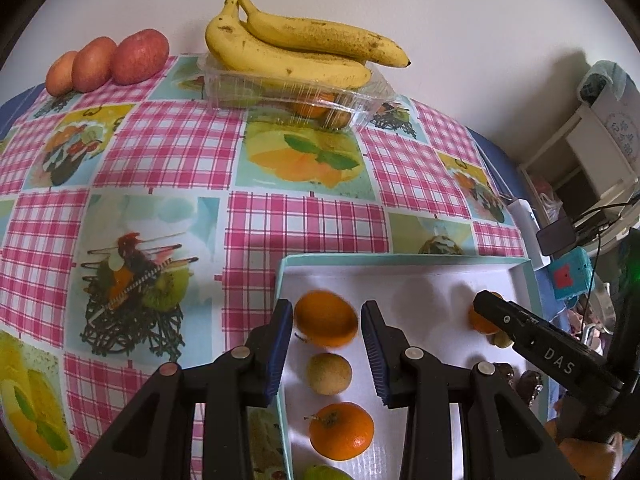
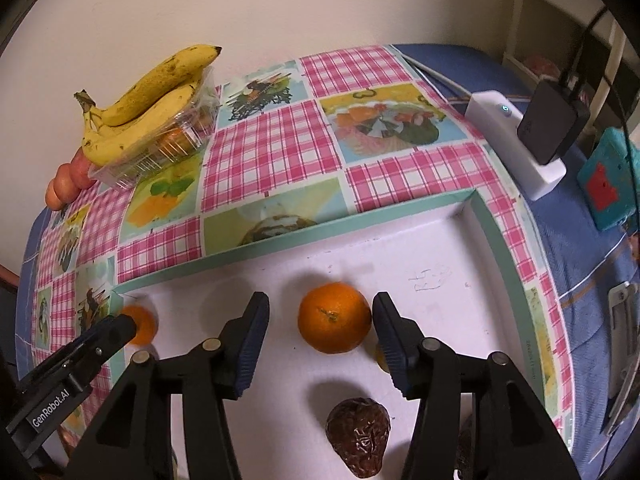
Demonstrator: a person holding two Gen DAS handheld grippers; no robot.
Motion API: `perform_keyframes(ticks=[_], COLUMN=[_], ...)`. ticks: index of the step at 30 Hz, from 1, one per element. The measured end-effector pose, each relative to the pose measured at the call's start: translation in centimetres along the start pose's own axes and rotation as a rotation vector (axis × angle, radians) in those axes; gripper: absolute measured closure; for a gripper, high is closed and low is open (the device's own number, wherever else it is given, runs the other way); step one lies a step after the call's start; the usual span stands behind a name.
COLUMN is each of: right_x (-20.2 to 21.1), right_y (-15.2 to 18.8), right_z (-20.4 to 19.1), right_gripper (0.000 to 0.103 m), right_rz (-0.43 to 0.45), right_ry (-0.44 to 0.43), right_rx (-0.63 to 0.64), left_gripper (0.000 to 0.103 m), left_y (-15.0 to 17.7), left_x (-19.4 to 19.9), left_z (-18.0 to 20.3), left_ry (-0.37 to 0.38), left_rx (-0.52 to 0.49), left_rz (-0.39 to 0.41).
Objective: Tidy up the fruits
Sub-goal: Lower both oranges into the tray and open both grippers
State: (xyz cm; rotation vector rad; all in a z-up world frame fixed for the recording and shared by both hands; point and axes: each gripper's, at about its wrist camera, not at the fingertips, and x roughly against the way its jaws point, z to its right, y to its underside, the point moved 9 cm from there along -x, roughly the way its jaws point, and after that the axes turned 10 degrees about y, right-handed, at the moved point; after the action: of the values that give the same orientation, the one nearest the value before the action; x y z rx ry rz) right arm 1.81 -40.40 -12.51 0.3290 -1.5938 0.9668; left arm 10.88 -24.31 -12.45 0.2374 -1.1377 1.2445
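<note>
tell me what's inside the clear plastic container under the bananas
Through the clear plastic container's wall, orange fruits show at its right end, probably tangerines. The bananas lying across the top and glare on the ribbed plastic hide the rest, so their count is unclear.

I count two bananas (image 1: 296, 46) on one clear plastic punnet (image 1: 352, 104), and three apples (image 1: 108, 62) in a row behind. One white tray (image 2: 490, 236) holds three oranges (image 1: 341, 431) I can see, one small yellowish fruit (image 1: 329, 373) and one dark wrinkled fruit (image 2: 357, 433). More orange fruit sits inside the punnet; I cannot count it.
</note>
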Motion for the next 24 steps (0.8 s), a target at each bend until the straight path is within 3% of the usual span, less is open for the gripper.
perform_keyframes(ticks=[2,13,17,19,21,24], right_x=[0.5,2.2,2.1,2.0,2.0,1.8], right_y=[-0.2,-0.9,-0.8,-0.8,-0.9,-0.9], right_z=[-0.1,-0.4,-0.6,-0.7,-0.6,-0.6], right_gripper=[0.042,0.042,0.04,0.02,0.019,0.018], right_rz=[0.008,0.037,0.031,0.034,0.045,0.051], right_ry=[0.003,0.013,0.01,0.016,0.031,0.049], right_rx=[0.007,0.025,0.037,0.042,0.051,0.067], left_gripper=[0.064,0.059,0.044,0.035,0.019,0.014], left_y=[-0.3,-1.5,-1.7,-1.8,-1.7,-1.6], left_x=[0.4,3.3,3.7,4.0,4.1,4.2], left_z=[0.2,-1.9,-3.2,-4.3,-4.9,-6.1], left_ry=[-0.002,-0.093,-0.141,-0.196,-0.213,-0.231], left_rx=[-0.006,0.048,0.081,0.094,0.112,0.151], left_rz=[0.004,0.036,0.04,0.045,0.041,0.039])
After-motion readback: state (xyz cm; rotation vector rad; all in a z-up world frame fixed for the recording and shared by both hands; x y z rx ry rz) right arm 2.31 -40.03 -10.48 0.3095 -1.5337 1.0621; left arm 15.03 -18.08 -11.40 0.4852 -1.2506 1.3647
